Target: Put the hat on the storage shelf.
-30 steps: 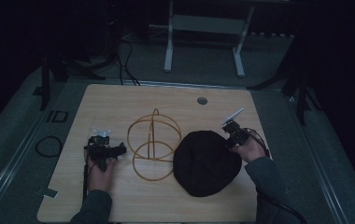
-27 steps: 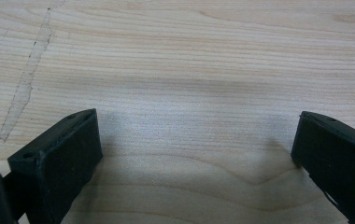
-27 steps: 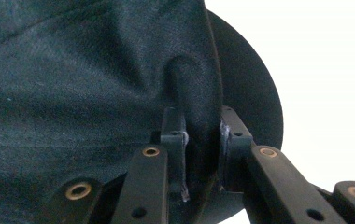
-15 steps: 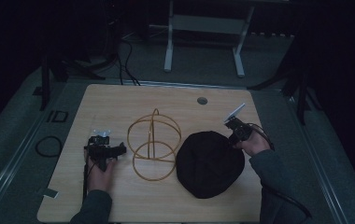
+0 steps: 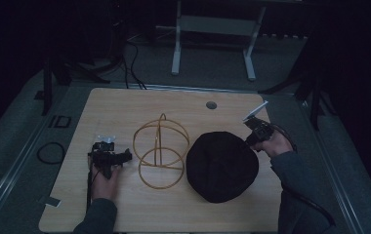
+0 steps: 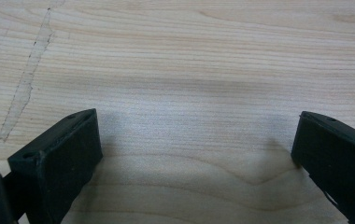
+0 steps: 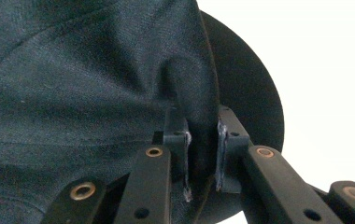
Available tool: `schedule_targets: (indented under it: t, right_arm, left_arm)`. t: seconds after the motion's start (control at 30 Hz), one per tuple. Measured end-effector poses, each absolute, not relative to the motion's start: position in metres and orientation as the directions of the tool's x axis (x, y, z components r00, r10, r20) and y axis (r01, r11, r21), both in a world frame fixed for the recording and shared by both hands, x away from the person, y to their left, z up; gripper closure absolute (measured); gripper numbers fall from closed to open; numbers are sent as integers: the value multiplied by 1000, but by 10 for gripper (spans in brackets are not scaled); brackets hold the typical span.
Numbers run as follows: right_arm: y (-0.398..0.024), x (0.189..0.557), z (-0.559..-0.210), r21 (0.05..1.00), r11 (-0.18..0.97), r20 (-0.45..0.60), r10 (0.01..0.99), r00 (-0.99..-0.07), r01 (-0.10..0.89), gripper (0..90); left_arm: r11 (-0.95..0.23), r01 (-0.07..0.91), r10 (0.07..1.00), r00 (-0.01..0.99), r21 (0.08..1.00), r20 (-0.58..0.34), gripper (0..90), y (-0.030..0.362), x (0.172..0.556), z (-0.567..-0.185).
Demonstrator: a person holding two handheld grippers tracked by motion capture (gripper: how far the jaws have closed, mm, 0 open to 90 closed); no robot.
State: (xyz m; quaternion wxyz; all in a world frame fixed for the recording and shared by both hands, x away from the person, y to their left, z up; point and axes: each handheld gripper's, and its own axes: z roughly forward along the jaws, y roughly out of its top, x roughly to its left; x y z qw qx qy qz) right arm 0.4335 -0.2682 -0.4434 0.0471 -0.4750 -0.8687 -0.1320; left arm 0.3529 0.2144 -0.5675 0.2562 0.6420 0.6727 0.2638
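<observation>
Right tool (image 7: 202,149) pinches a fold of the black hat (image 7: 82,84), pads buried; left tool (image 6: 194,154) gapes empty

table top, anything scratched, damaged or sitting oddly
A long pale scuff runs down the wooden table in the left gripper view. The black hat is bunched into a fold in the right claw. The wire frame sits untouched.

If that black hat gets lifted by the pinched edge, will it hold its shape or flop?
The black hat will probably sag: its cloth already bunches into a fold between the pads of the right gripper. The brim keeps a smooth curve, so it may stay stiffer. It looks light and unlikely to slip from the tight pinch.
</observation>
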Motion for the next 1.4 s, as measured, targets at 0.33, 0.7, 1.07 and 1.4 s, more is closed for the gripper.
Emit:
schedule_targets:
  t: [0.33, 0.7, 1.07, 1.4]
  right_arm:
    - [-279, 435, -422, 201, 507, 239, 805, -544, 838, 779]
    - [-291, 436, -394, 224, 493, 270, 797, -540, 841, 780]
    - [-300, 436, -371, 258, 479, 299, 786, -541, 839, 779]
    - [-304, 436, -355, 273, 466, 318, 782, -536, 842, 779]
  left_arm:
    - [35, 730, 999, -43, 683, -5, 12, 214, 353, -567]
    - [36, 729, 999, -44, 683, -6, 12, 214, 353, -568]
    - [36, 730, 999, -44, 682, -5, 12, 214, 353, -567]
    - [36, 730, 999, -44, 683, -6, 12, 214, 353, -567]
